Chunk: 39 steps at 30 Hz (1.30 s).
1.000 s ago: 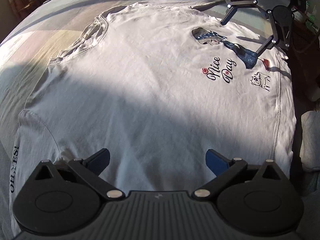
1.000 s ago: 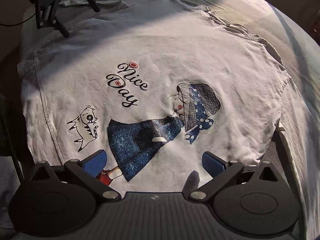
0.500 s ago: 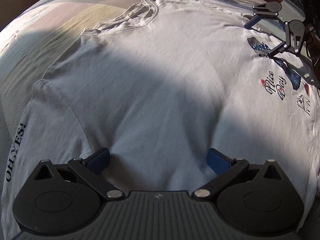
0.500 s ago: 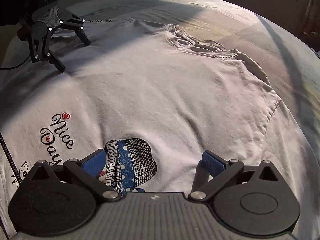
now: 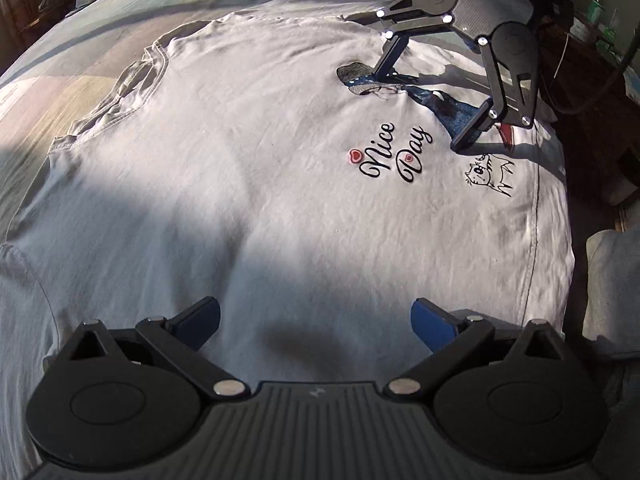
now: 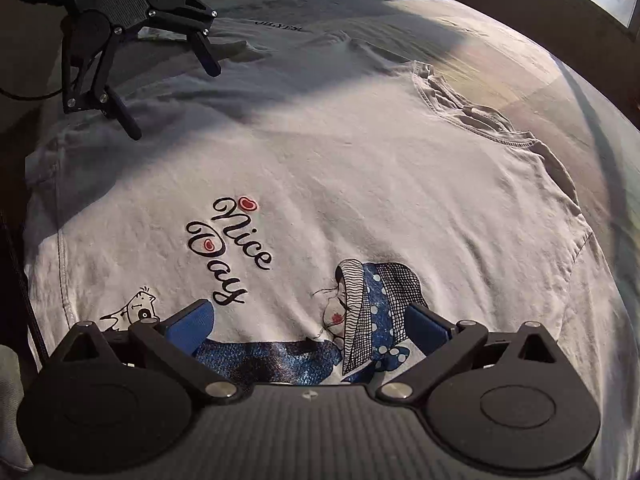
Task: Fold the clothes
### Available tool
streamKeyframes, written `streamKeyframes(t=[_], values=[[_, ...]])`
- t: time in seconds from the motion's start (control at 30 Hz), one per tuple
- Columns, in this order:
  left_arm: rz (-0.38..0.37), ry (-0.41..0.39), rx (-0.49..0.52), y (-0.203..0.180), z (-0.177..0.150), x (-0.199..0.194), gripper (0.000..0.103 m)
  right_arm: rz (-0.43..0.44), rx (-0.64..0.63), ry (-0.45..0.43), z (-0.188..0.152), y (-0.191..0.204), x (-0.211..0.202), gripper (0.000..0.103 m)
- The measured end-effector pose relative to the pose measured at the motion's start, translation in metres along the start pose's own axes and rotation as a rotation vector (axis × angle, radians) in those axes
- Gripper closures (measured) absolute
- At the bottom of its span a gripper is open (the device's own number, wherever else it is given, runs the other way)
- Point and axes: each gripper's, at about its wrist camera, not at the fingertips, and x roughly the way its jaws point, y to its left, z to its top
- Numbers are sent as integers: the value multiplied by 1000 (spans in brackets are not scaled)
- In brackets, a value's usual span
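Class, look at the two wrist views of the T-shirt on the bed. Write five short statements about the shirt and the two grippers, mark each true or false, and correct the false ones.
1. The T-shirt lies spread flat with its print facing up. True.
2. The lettering reads "Good Luck". False: it reads "Nice Day".
3. Both grippers have their jaws apart. True: the left gripper and the right gripper are both open.
4. The right gripper has lifted a sleeve off the bed. False: it holds nothing; the shirt lies flat.
5. The right gripper sits over the printed figure. True.
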Motion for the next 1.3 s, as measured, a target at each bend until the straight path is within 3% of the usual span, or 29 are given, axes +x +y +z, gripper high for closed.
streamKeyframes(t=[0.07, 0.2, 0.33, 0.4, 0.53, 0.67, 0.8, 0.9, 1.0, 1.07, 1.13, 1.2, 1.3], values=[[-4, 27, -9, -7, -17, 0, 1, -8, 3, -52, -15, 1, -3, 0], [3, 52, -42, -14, -55, -14, 1, -24, 79, -60, -56, -8, -25, 0], [32, 155, -38, -22, -57, -23, 2, -48, 95, 18, -69, -5, -44, 0], [37, 101, 28, -33, -49, -30, 2, -56, 96, 71, -69, -2, -50, 0], [2, -1, 158, -59, -28, -28, 1, 13, -17, -57, -45, 25, -57, 0], [-43, 7, 187, -76, -19, -4, 1, 124, -116, -95, -16, 56, -24, 0], [-61, 30, 126, -63, -54, -10, 1, 131, -149, -103, -33, 57, -20, 0], [-70, 86, 163, -60, -81, -24, 1, 113, -114, -83, -63, 45, -38, 0], [-56, 172, 129, -55, -88, -32, 1, 83, -101, 11, -80, 39, -54, 0], [-37, 179, 106, -53, -83, -39, 1, 59, -90, 88, -77, 39, -58, 0], [-7, 117, 113, -51, -73, -47, 1, 40, -74, 125, -70, 40, -63, 0], [18, 53, 89, -40, -57, -46, 1, 28, -54, 41, -57, 40, -68, 0], [54, 16, 14, -12, -38, -26, 1, 17, -27, -41, -27, 37, -52, 0]])
